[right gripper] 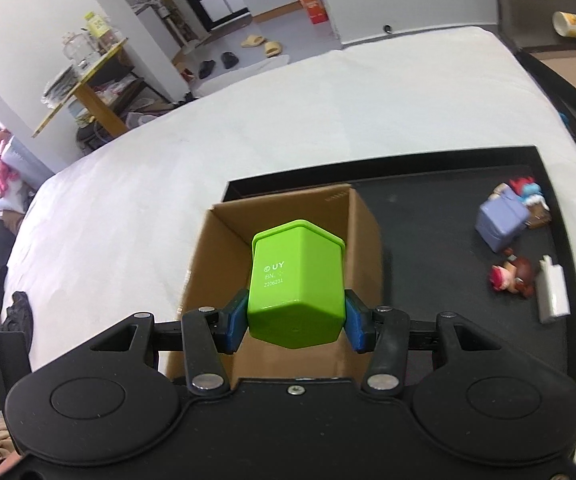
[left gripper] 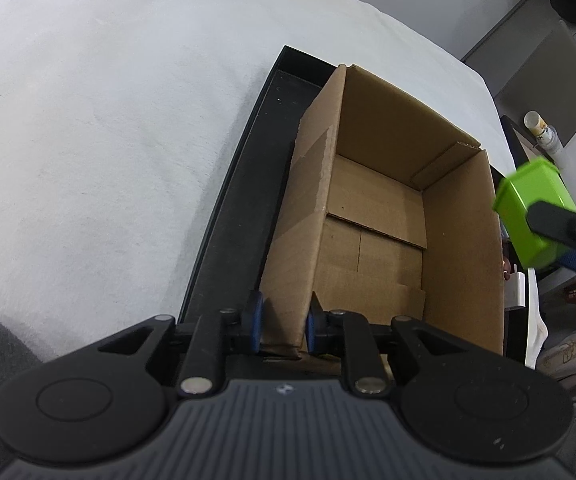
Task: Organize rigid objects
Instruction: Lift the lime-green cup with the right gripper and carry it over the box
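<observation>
An open, empty cardboard box (left gripper: pixel 375 216) stands on a black tray (left gripper: pixel 240 208) on a white bed. My left gripper (left gripper: pixel 284 326) is shut on the box's near wall. My right gripper (right gripper: pixel 295 322) is shut on a green plastic box (right gripper: pixel 297 276) and holds it above the cardboard box (right gripper: pixel 363 232). The green box also shows in the left wrist view (left gripper: pixel 527 208), beside the cardboard box's right wall. On the tray (right gripper: pixel 427 208) lie a purple box (right gripper: pixel 501 222), two small figurines (right gripper: pixel 513 276) and a white block (right gripper: pixel 552 290).
The white bed (right gripper: pixel 248 132) spreads around the tray. A paper cup (right gripper: pixel 575 26) stands at the far right. A wooden shelf (right gripper: pixel 88 76) and shoes (right gripper: pixel 228 60) are on the floor beyond the bed.
</observation>
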Demonstrator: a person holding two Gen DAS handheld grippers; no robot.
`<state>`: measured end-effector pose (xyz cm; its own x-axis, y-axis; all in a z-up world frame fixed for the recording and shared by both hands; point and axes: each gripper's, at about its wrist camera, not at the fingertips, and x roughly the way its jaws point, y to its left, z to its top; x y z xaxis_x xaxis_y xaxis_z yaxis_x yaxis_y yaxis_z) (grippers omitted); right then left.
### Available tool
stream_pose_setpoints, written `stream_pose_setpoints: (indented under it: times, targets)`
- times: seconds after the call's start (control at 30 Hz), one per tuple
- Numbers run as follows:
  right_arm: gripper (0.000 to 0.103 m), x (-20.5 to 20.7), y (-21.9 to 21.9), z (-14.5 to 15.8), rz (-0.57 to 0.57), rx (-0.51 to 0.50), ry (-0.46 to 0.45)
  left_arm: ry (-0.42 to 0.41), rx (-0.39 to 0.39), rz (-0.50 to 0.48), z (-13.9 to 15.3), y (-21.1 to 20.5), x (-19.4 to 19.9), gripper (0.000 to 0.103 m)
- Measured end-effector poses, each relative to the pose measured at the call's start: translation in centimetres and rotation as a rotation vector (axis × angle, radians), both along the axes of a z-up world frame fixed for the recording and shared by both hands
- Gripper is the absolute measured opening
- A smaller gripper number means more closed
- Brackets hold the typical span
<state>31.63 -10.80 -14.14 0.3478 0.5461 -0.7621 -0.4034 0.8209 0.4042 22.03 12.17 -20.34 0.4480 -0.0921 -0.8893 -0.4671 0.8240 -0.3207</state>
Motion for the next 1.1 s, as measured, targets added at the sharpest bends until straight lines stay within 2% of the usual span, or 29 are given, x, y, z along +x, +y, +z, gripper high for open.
stream_pose_setpoints:
  times: [0.57,1.1]
  targets:
    - [0.048,0.6,6.0,-2.7,0.085,-0.073,0.035,-0.004,-0.031,-0.02,-0.1,0.2,-0.3,0.02]
    - [0.048,1.6,8.5,-3.9,0.077,-0.081,0.043,0.006,-0.041,-0.035,-0.1,0.5,0.1,0.021]
